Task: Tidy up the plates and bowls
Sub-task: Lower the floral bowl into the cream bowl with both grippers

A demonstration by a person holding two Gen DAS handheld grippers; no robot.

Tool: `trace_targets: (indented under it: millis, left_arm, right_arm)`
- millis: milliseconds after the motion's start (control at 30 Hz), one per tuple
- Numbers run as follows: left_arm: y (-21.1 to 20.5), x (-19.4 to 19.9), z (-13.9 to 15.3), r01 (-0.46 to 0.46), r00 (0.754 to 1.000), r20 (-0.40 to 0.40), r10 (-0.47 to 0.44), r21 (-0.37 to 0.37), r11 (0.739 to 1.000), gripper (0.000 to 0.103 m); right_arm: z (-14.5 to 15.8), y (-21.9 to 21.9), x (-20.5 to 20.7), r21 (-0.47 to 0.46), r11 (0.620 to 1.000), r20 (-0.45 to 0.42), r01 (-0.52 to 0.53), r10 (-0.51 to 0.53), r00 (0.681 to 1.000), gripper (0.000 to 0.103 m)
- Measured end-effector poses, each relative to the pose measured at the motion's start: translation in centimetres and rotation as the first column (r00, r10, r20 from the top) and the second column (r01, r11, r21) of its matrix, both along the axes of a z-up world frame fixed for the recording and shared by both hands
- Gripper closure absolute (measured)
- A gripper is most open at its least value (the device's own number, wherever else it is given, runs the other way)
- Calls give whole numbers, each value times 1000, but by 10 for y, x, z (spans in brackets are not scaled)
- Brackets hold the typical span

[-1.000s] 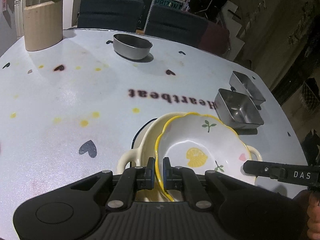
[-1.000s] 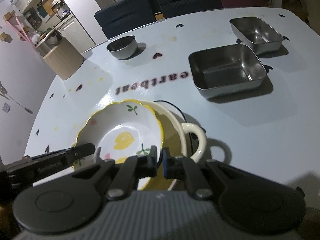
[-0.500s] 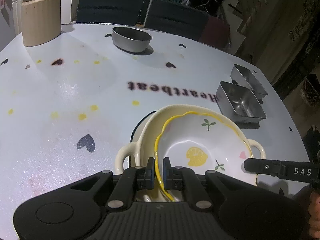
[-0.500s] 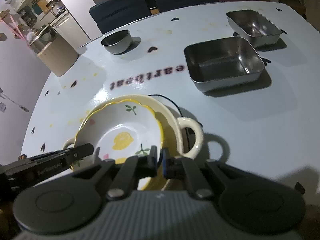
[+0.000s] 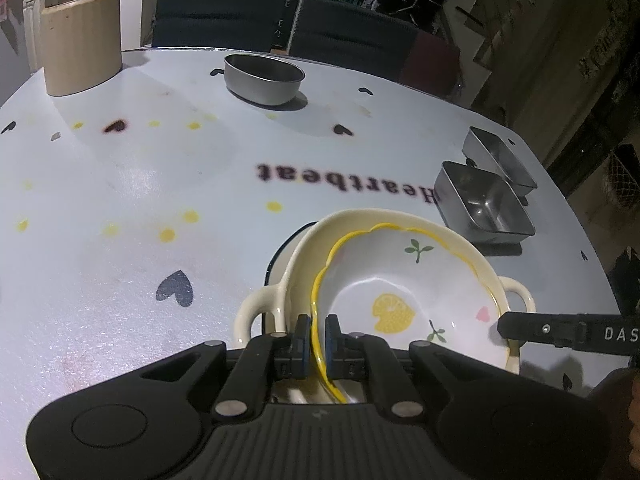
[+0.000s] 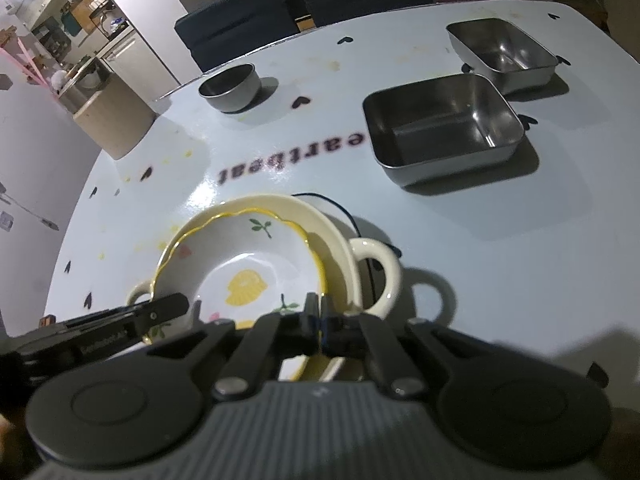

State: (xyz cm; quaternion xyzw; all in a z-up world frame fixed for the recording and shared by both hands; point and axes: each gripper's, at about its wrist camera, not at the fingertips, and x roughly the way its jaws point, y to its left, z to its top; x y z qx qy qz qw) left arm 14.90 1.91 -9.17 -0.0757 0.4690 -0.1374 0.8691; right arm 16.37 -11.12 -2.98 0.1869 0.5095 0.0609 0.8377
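While nested in the cream handled dish [image 5: 304,256] | lemon bowl [image 5: 404,280], lower centre | left gripper [image 5: 316,330] and right gripper [image 6: 320,312] each clamped on its rim

Both views sit low and close over the table [image 5: 120,184], near its front edge, tilted steeply down toward the far edge. The left wrist camera looks from the left of the lemon-print bowl [image 5: 404,300], the right wrist camera from its right. Both share that bowl [image 6: 248,268], the "Heartbeat" lettering [image 5: 344,186] and the steel containers.

Table [image 5: 120,184]: round bowl [image 5: 262,78], two trays [image 6: 442,126], canister [image 5: 80,40].
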Motion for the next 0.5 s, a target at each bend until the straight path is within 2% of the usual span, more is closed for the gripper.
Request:
trace_targets:
  millis: [500]
  left_arm:
    - [-4,-1,1,8,1000,8,-8,6,1000,96]
  right_arm:
    - [1,-3,-2,-6,999,1,35,-35,999,102]
